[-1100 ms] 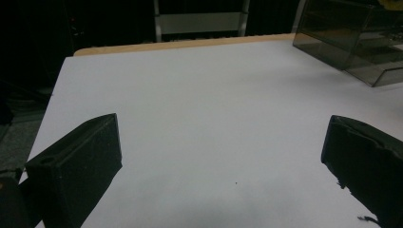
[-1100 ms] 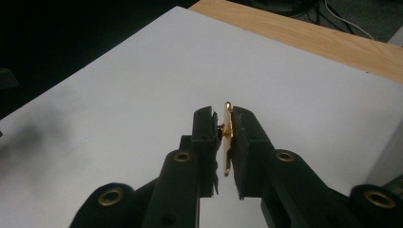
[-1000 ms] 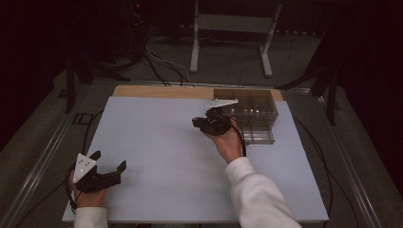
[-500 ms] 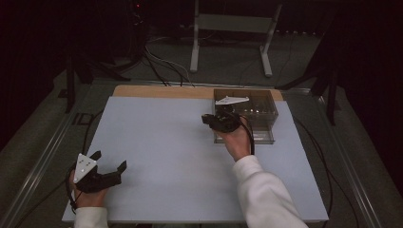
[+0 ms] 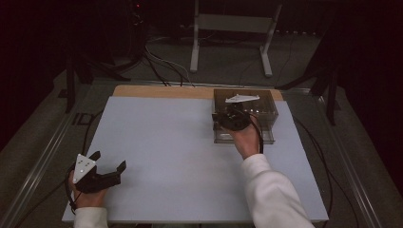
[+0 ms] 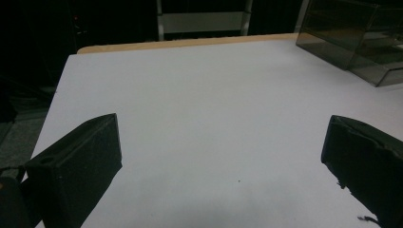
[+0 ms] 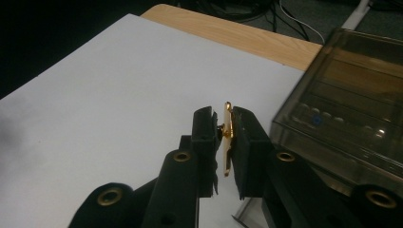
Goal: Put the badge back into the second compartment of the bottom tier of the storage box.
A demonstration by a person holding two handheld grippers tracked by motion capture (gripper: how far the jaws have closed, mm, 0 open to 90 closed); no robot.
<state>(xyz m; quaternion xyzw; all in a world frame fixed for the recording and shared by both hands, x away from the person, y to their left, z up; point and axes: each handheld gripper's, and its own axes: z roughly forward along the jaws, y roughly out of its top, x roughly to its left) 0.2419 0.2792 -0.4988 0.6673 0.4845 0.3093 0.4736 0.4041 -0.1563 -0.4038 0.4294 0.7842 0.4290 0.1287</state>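
Right gripper (image 7: pixel 224 142) has its jaws clamped edge-on on a small gold piece (image 7: pixel 227 137) just beside the smoked box (image 7: pixel 347 123), left gripper (image 6: pixel 223 166) idling jaws apart, and that thin pinch could let it slip or twist loose.

Thin gold metal piece (image 7: pixel 227 137), edge-on and upright, beside smoky clear plastic box (image 7: pixel 347 109) on white tabletop

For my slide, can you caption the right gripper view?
Black claw pinching a thin gold metal piece beside a smoky clear plastic box.
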